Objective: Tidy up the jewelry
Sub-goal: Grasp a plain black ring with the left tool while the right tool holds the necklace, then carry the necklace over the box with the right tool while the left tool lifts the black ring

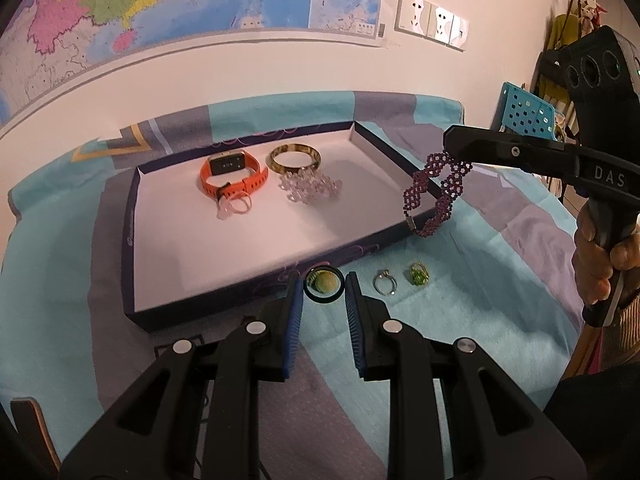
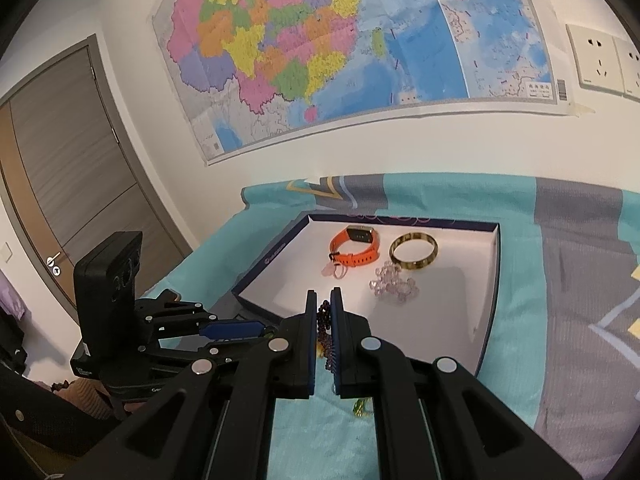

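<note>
Above the near right corner of the shallow dark-blue, white-lined box [image 1: 136, 240], the right gripper [image 2: 325, 320] pinches a woven purple bead bracelet [image 1: 434, 192], which hangs clear of the patterned teal-and-grey cloth [image 1: 480, 280]. Toward the box's far edge lie an orange-strapped watch [image 1: 234, 176], an amber bangle [image 1: 295, 158], a clear crystal bracelet [image 1: 310, 188] and a pale pink ring [image 1: 236, 206]. The left gripper [image 1: 322, 300] has its fingers spread either side of a dark green ring [image 1: 323, 282] just outside the box's near edge; beside it rest a silver ring [image 1: 386, 282] and a green-stone ring [image 1: 419, 274].
</note>
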{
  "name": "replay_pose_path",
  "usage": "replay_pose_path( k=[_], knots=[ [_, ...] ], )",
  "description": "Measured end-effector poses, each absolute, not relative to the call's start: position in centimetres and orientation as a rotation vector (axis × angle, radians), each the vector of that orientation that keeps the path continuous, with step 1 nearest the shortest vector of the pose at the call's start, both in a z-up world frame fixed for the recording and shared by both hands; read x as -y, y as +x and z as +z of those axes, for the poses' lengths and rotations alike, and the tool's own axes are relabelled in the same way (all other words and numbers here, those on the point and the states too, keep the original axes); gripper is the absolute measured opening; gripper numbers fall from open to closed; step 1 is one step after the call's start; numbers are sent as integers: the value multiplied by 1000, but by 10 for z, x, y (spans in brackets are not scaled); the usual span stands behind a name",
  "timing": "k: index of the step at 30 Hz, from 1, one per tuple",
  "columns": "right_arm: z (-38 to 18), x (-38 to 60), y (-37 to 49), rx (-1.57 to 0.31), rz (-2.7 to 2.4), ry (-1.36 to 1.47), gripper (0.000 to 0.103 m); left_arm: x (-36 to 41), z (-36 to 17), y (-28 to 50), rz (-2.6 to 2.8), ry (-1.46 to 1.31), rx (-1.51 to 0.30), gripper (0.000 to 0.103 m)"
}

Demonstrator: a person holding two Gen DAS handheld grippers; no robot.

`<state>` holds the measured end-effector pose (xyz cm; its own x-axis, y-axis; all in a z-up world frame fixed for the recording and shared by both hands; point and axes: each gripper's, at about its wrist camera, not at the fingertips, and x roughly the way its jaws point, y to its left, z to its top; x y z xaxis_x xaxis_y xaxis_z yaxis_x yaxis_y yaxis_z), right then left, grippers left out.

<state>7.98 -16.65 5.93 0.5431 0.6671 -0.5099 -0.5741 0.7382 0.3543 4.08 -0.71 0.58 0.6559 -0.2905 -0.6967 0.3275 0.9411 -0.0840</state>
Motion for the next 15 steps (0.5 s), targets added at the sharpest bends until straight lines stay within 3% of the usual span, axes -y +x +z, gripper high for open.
replay_pose_path(
  k=[15],
  knots=[
    [58, 155, 105, -681, 744, 141, 5, -2, 8, 61, -331, 37, -780, 22]
  ],
)
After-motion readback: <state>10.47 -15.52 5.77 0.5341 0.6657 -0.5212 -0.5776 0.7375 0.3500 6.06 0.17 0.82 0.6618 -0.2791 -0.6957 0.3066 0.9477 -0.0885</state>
